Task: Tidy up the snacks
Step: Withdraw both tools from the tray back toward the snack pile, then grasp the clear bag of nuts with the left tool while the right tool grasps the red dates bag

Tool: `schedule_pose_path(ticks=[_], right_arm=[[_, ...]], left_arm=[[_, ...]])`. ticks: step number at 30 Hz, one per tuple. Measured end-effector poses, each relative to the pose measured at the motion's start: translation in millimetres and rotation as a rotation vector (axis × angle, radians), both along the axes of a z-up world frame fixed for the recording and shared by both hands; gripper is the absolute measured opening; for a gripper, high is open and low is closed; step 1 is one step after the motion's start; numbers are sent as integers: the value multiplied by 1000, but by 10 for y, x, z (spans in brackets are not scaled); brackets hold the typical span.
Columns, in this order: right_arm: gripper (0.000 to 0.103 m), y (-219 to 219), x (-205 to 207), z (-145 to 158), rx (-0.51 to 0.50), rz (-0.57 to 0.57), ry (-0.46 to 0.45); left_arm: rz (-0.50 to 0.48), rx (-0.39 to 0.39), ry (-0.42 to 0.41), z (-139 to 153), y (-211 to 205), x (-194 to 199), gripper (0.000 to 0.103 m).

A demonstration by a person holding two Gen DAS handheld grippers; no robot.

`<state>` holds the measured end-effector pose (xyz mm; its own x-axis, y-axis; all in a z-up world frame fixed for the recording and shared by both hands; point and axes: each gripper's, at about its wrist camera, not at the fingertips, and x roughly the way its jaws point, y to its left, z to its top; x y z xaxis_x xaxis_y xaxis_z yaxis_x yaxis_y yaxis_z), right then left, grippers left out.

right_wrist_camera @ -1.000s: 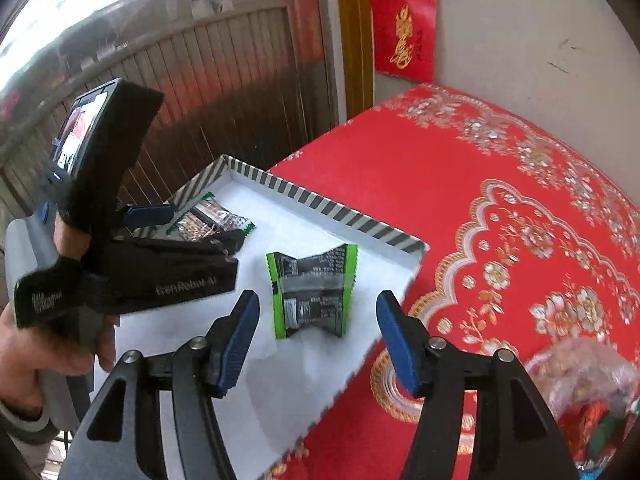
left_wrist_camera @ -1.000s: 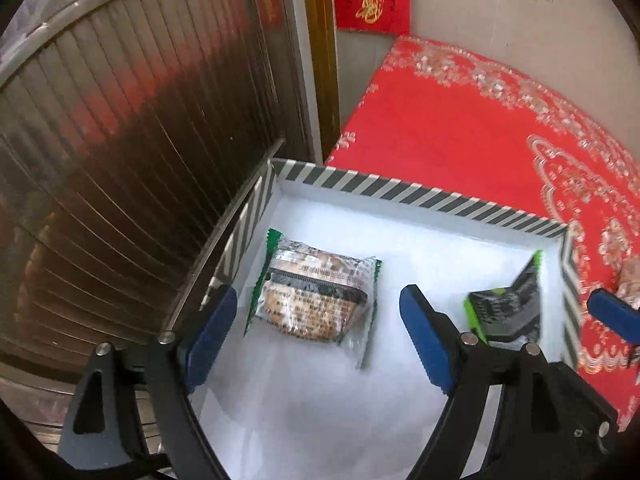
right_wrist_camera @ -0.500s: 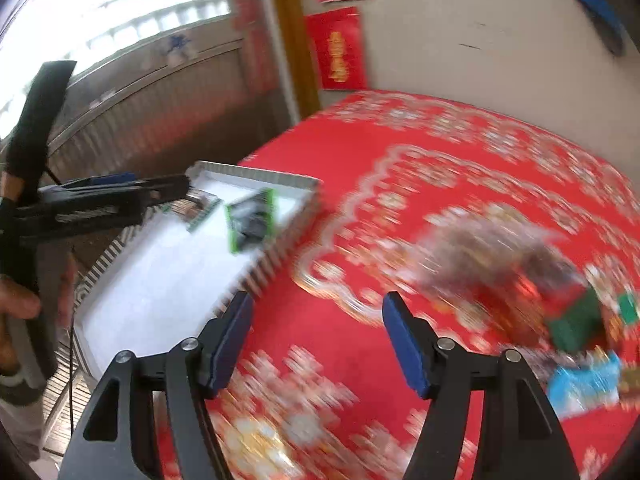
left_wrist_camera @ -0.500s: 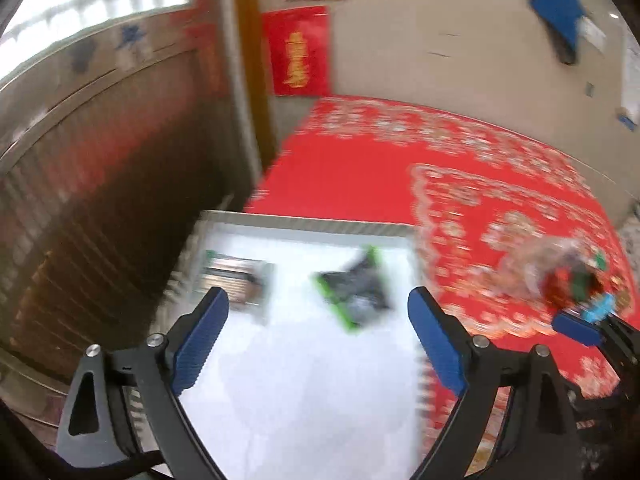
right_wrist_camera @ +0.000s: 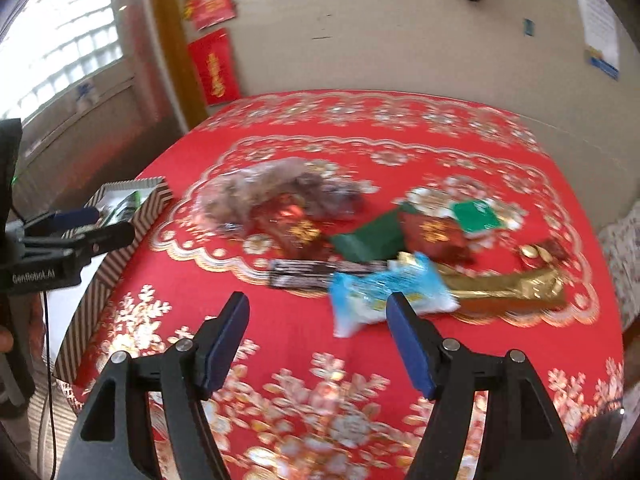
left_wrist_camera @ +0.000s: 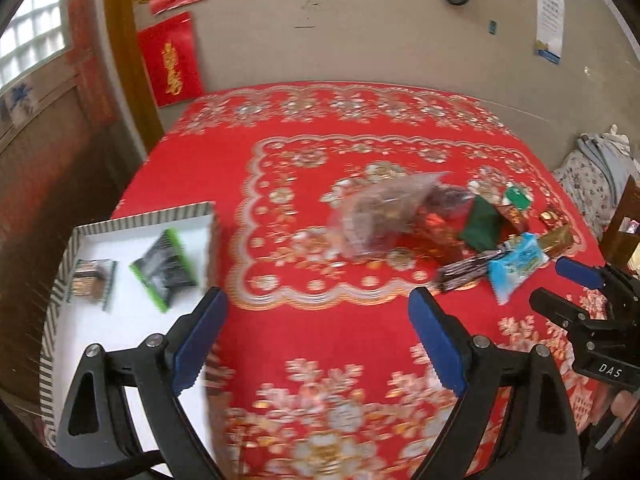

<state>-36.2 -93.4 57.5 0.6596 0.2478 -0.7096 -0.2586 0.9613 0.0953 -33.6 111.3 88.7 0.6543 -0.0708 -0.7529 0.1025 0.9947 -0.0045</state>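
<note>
A white tray with a striped rim (left_wrist_camera: 144,216) sits at the table's left edge. In it lie a green-and-black packet (left_wrist_camera: 166,270) and a clear packet of brown biscuit (left_wrist_camera: 92,280). Loose snacks are heaped mid-table: a clear bag (left_wrist_camera: 384,216), a light-blue packet (right_wrist_camera: 384,292), a dark green packet (right_wrist_camera: 368,242), a black bar (right_wrist_camera: 312,274) and a gold bar (right_wrist_camera: 508,286). My left gripper (left_wrist_camera: 316,308) hangs open over bare cloth, right of the tray. My right gripper (right_wrist_camera: 318,308) is opening, nothing between its pads, with the light-blue packet just beyond its right fingertip.
A red tablecloth with gold flowers (left_wrist_camera: 320,160) covers the table, which stands against a beige wall (left_wrist_camera: 360,40). A wooden door frame (left_wrist_camera: 120,60) rises at the left. Past the table's right edge stand a wooden chair (left_wrist_camera: 624,224) and folded cloth (left_wrist_camera: 592,176).
Both grippers have swung right, from above the tray to over the red cloth near the snack heap. The right jaws stand wider. The two packets stay in the tray.
</note>
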Motion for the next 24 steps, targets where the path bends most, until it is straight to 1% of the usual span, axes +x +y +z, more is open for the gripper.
schedule_pose_path(ticks=[5,10,14,19,21,24], right_arm=[[74,-195,-33,-28,52,-24,-4],[74,-249,-40,-77,64,-22,5],[74,-270,-49,-70,66,-19,4],[74,-257,-6,-47,41,-2,13],[74,-263,35,-32,37,4,22],[74,-271,93,-10,13,9,25]], left_arm=[[-7,-18,-13,-36,-299,-24,92],[-8,-18,1,-113,-475,29,91],[25,-5,-6,-146,-487,139,91],[83,-15,28,-243,-412,420,92],[108,-35,44,-280,-381,526,92],[142,-122,75,-349,-321,707,92]])
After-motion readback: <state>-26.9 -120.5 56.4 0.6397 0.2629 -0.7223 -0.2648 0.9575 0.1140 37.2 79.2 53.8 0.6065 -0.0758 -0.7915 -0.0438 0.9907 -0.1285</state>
